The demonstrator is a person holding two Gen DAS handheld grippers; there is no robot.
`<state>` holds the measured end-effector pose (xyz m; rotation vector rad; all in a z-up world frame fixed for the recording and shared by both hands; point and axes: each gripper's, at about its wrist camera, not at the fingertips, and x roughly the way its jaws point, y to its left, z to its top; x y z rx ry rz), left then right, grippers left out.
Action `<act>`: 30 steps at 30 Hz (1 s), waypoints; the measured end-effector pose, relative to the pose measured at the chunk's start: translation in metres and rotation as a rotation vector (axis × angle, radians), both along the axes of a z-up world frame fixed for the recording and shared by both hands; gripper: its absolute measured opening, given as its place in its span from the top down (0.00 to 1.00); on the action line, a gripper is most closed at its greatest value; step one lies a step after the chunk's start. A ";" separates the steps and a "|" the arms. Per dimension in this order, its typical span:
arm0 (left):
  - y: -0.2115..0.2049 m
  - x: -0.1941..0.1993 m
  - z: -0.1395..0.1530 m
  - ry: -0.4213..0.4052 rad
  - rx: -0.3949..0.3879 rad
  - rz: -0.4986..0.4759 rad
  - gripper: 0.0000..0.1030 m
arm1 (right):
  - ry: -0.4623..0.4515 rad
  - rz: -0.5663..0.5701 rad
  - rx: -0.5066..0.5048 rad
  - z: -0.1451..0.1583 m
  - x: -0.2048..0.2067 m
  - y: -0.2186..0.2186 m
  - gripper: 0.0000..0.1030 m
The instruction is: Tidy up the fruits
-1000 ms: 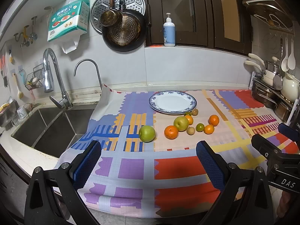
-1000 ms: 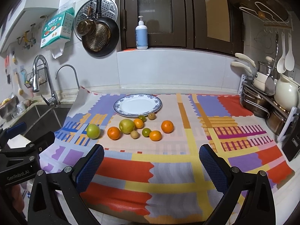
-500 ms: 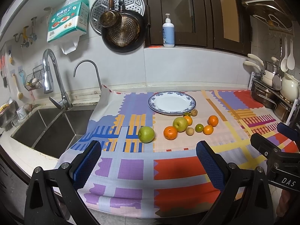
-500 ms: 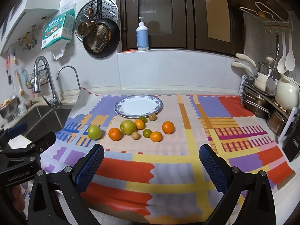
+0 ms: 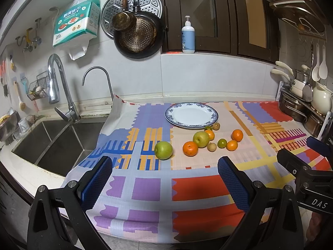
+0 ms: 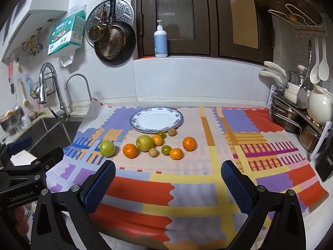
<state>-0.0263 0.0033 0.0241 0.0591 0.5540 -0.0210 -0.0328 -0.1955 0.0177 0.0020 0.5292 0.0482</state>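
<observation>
The left gripper (image 5: 164,184) is hovering at the near edge of the counter with its blue-padded fingers (image 5: 96,182) spread wide and nothing between them. The right gripper (image 6: 168,185) is waiting beside it in the same way, released and empty, pointing across the patterned cloth (image 6: 187,195) toward the fruit.

Well ahead of both, the fruit is lying loose on the cloth: a green apple (image 5: 163,150) is sitting a little apart on the left, an orange (image 5: 190,148) is resting just beside a yellow-green apple (image 5: 201,139), and smaller oranges, green citrus and brown round fruits are clustering to the right of those. Behind the group, the blue-rimmed plate (image 5: 214,115) is standing bare, with two small fruits lying just beside its near rim. A sink (image 5: 54,143) is lying to the left, off the cloth.

Judging by this, the task is hardly begun: no fruit is on the plate, and every piece is waiting to be picked up and placed.
</observation>
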 end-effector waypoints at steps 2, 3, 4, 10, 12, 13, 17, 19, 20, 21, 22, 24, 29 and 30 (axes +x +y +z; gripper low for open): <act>0.001 0.001 0.000 0.001 -0.001 -0.001 0.00 | 0.001 0.001 -0.001 0.000 0.001 0.001 0.01; 0.002 0.001 0.001 0.002 -0.002 -0.002 0.00 | 0.001 0.001 -0.002 -0.001 0.001 0.002 0.01; 0.002 0.002 0.001 0.003 -0.003 -0.003 0.00 | 0.001 0.002 -0.002 -0.001 0.002 0.002 0.01; 0.010 0.012 -0.004 0.018 -0.009 -0.005 0.00 | 0.004 0.006 -0.012 -0.003 0.006 0.009 0.01; 0.013 0.016 -0.007 0.023 -0.009 -0.015 0.00 | 0.001 0.010 -0.018 -0.004 0.008 0.012 0.01; 0.014 0.018 -0.008 0.023 -0.006 -0.019 0.00 | -0.002 0.014 -0.027 -0.005 0.010 0.014 0.01; 0.021 0.025 -0.013 0.001 0.014 -0.016 0.01 | -0.005 0.035 -0.040 -0.008 0.019 0.023 0.01; 0.024 0.032 -0.015 -0.004 0.020 -0.023 0.05 | 0.001 0.051 -0.050 -0.012 0.027 0.029 0.01; 0.026 0.036 -0.017 -0.002 0.023 -0.025 0.06 | 0.008 0.062 -0.052 -0.014 0.033 0.033 0.01; 0.028 0.040 -0.018 0.000 0.023 -0.031 0.07 | 0.012 0.070 -0.049 -0.015 0.037 0.035 0.01; 0.031 0.046 -0.020 0.004 0.022 -0.040 0.08 | 0.016 0.078 -0.047 -0.016 0.041 0.038 0.01; 0.034 0.053 -0.023 0.003 0.026 -0.054 0.11 | 0.027 0.094 -0.048 -0.019 0.051 0.044 0.01; 0.042 0.077 -0.033 0.003 0.029 -0.122 0.14 | 0.043 0.150 -0.048 -0.028 0.076 0.059 0.03; 0.043 0.083 -0.035 0.007 0.031 -0.138 0.15 | 0.052 0.158 -0.050 -0.032 0.083 0.063 0.04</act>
